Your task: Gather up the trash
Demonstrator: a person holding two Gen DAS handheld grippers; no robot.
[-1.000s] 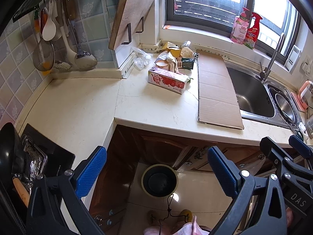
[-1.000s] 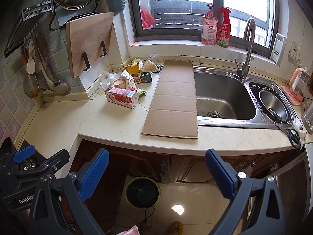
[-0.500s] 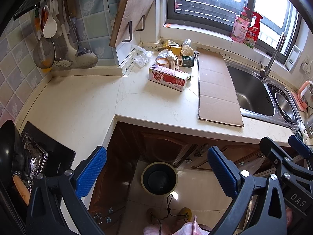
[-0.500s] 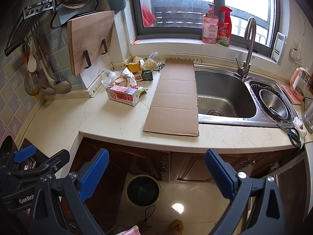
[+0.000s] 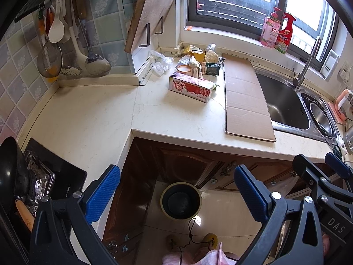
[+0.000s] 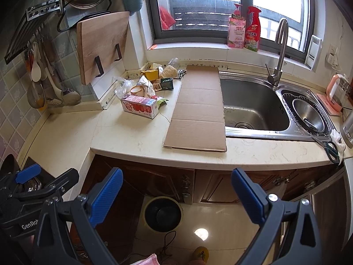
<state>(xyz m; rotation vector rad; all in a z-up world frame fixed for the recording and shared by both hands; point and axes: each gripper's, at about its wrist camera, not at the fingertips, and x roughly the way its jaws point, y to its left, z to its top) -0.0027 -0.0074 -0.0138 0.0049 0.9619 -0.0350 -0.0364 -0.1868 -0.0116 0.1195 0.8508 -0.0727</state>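
**Both tools held back, trash still waiting at the far corner**

Trouble is most likely to be caused by the clutter itself. The trash pile (image 6: 152,84) is packed tightly at the far left of the desk (image 6: 132,137), so a wrapper or the plastic bag (image 5: 162,63) could be dragged along when a neighbouring piece is being lifted, and loose scraps could be swept off the edge. The milk carton (image 6: 140,107), lying on its side, may be slipping or spilling if it is being pinched at one end. The flat cardboard sheet (image 6: 198,110) is lying flush on the desk and partly over the sink (image 6: 253,106), so it may be pushed into the basin rather than picked up.

The left tool (image 5: 174,194) and the right tool (image 6: 176,195) are both being held with fingers wide apart and nothing between them. The trash is lying well beyond both, far and to the left, while the trash bin (image 6: 163,214) is standing on the floor just below the tools.
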